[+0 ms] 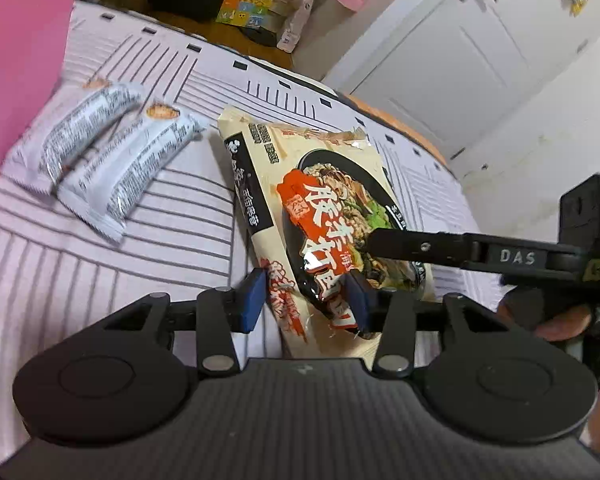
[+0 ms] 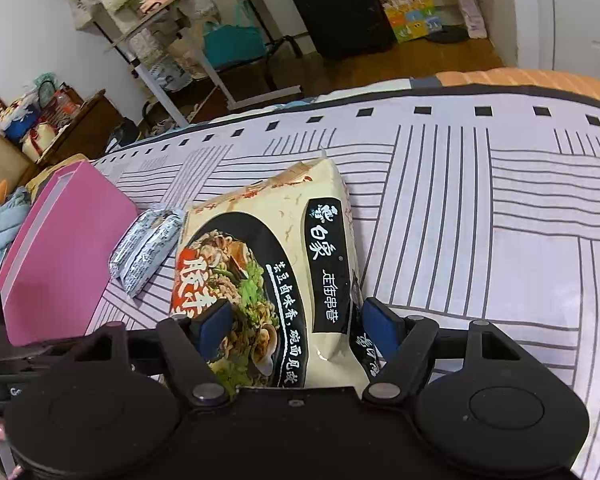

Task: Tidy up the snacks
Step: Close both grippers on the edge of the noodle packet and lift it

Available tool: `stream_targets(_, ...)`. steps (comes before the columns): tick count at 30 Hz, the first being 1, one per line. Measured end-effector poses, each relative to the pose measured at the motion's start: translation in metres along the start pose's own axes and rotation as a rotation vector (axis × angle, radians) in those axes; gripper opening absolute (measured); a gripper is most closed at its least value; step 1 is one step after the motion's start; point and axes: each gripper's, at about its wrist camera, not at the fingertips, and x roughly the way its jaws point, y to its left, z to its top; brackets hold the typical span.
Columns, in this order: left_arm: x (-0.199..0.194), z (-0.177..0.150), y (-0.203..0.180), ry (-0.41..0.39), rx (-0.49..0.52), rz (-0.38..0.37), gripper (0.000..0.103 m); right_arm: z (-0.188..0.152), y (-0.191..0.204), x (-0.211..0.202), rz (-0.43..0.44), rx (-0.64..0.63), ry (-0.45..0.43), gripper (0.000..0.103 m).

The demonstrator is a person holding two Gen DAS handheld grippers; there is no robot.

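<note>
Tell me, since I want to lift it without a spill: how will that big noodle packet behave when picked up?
The noodle packet looks like glossy crinkled film, so it may slip between pads. It sags softly on the bedspread, so it probably flexes rather than staying flat. Its far end looks torn, so contents might shift out.

striped bedsheet (image 2: 500,208), black suitcase (image 2: 336,8), white door (image 1: 460,52)
</note>
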Motion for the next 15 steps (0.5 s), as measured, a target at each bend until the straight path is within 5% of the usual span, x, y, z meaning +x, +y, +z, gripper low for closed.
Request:
stream_targets(4, 0.003, 0.001, 0.003, 0.008, -0.029, -0.012, 0.042, -0.002, 0.009, 0.005, -0.025, -0.020, -0.008, 0.087)
stream_targets(8, 0.004, 0.000, 0.008, 0.003, -0.056, -0.038, 0.041, 0.001, 0.018, -0.003, -0.006, -0.053, 0.020, 0.069)
stream_targets(15, -0.005, -0.004, 0.003, 0.024, -0.058, -0.051, 0.041, -0.005, 0.026, -0.023, -0.033, -0.007, 0.086, 0.060)
